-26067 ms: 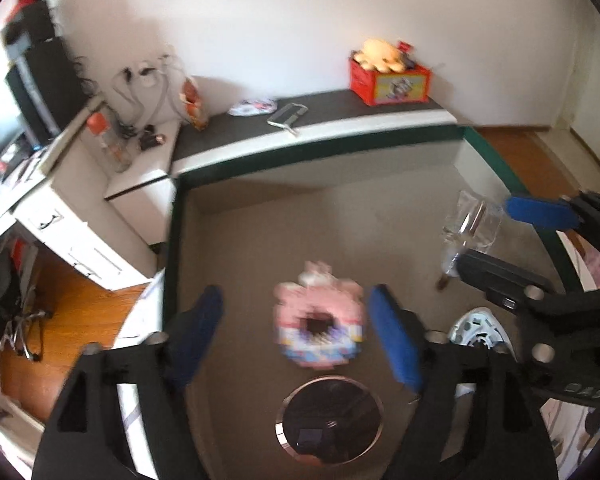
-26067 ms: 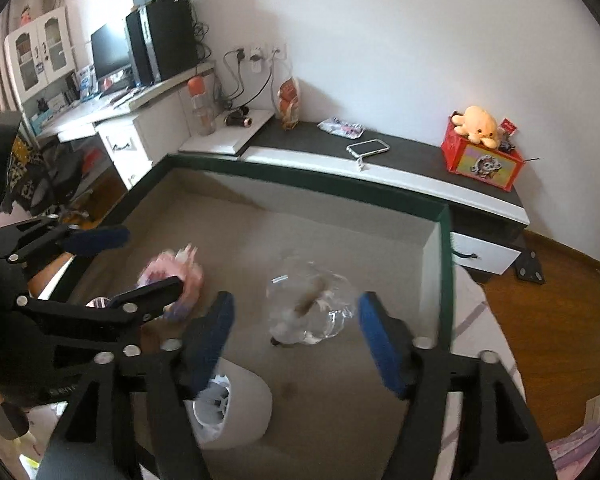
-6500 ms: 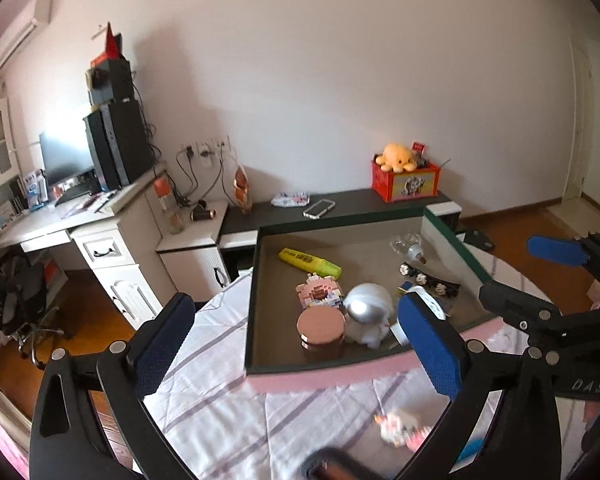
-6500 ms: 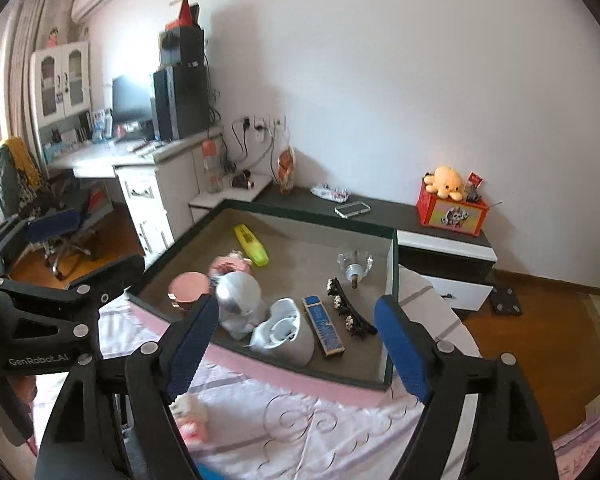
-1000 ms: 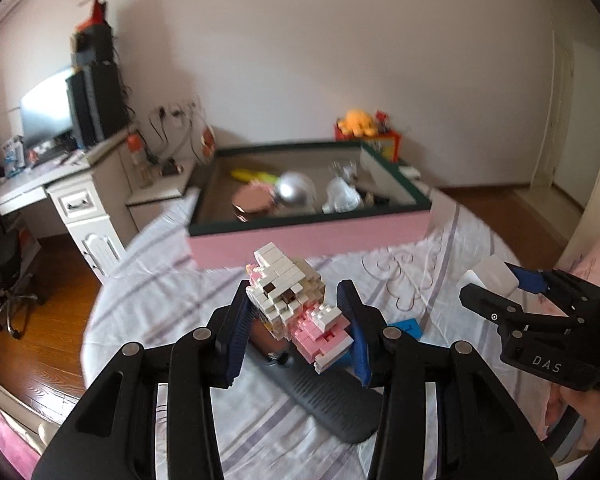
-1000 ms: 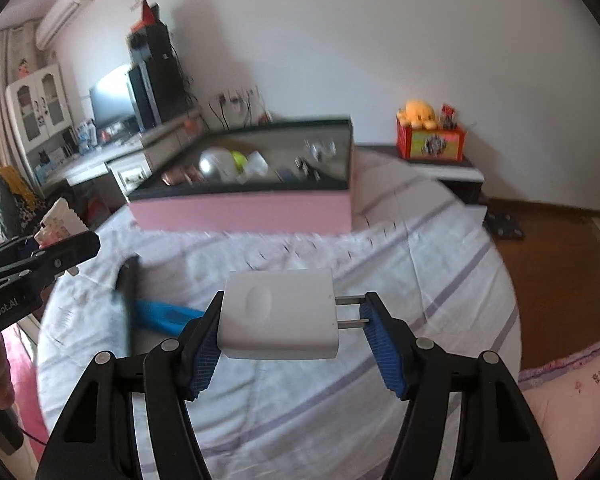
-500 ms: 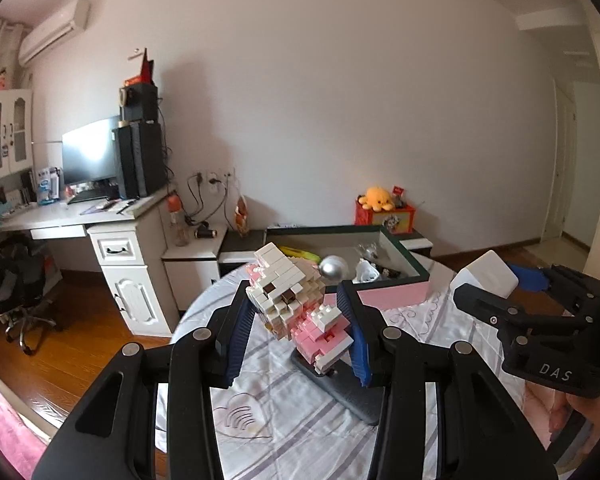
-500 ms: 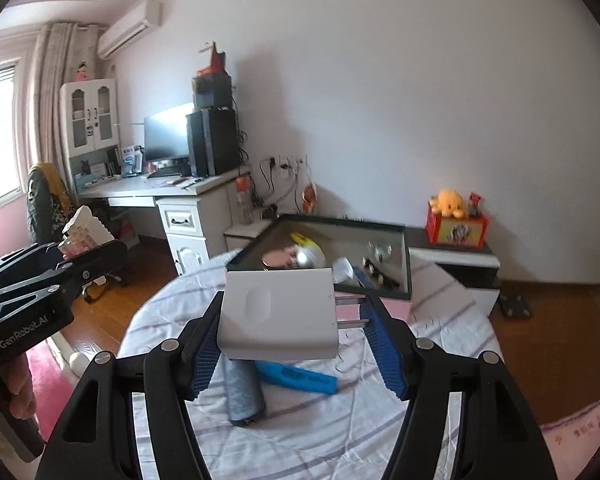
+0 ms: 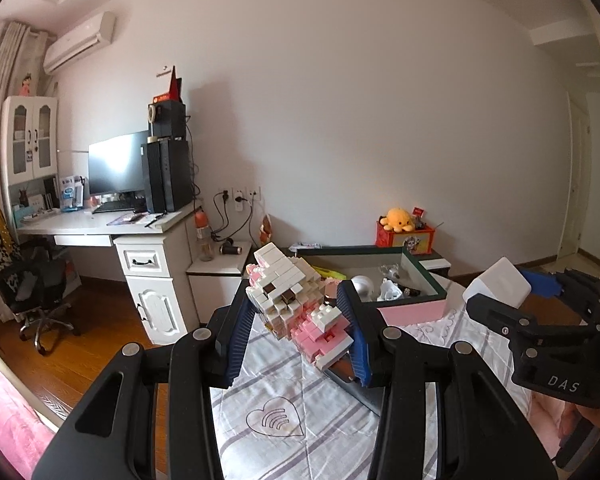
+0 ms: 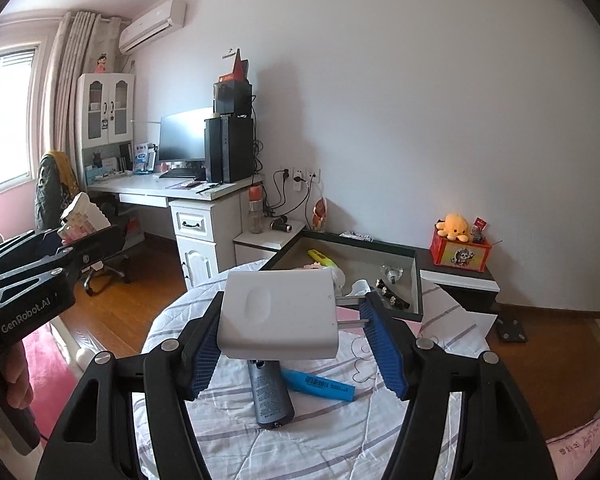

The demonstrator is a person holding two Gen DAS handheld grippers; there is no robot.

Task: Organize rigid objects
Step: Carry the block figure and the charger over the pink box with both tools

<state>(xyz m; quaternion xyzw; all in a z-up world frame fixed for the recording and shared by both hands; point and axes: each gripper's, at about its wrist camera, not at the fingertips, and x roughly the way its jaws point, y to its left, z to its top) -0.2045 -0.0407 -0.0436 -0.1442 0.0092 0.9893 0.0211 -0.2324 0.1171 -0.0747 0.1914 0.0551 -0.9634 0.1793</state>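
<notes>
My left gripper (image 9: 300,320) is shut on a white and pink brick figure (image 9: 296,300), held high above the table. My right gripper (image 10: 292,336) is shut on a white plug adapter (image 10: 278,316), its two prongs pointing right. The adapter (image 9: 498,282) and right gripper also show at the right of the left wrist view; the brick figure (image 10: 82,214) shows at the left of the right wrist view. Ahead stands a pink-fronted box (image 10: 418,284) holding a yellow marker (image 10: 322,258) and several small objects.
A grey cylinder (image 10: 270,392) and a blue marker (image 10: 320,384) lie on the striped tablecloth (image 10: 340,432) below my right gripper. A white desk (image 10: 188,200) with monitor stands left; a low dark shelf (image 10: 456,276) with a red toy box stands behind.
Both grippers have lifted and pulled back with their objects since a second ago; the box now lies farther away and lower in both views.
</notes>
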